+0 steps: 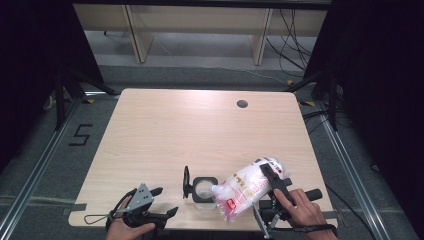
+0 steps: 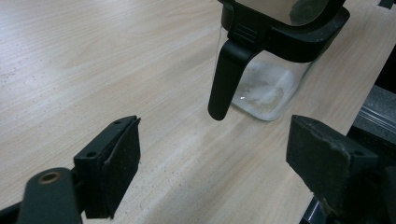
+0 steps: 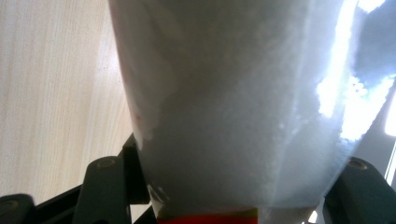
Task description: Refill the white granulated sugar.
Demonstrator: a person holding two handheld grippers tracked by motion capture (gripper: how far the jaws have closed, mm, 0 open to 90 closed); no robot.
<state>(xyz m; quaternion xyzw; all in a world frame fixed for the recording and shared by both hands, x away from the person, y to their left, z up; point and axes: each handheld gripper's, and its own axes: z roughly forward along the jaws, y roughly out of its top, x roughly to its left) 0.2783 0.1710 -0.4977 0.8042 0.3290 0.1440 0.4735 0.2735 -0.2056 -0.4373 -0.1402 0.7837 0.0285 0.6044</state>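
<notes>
lab recording bay: bare wooden table (image 1: pixel 200 130), black curtains (image 1: pixel 35 60), floor rails (image 1: pixel 35 175), loose cables (image 1: pixel 290 35).

A translucent white plastic bag (image 1: pixel 247 189) with red print sits between black fingers (image 3: pixel 105 186). The clear glass jar (image 2: pixel 268 86) ahead has a black collar; the table (image 1: pixel 200 135) is pale woodgrain.

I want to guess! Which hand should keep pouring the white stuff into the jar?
Probably right: the right gripper clamps the bag, tilted over the jar. The left gripper is open beside it.
</notes>
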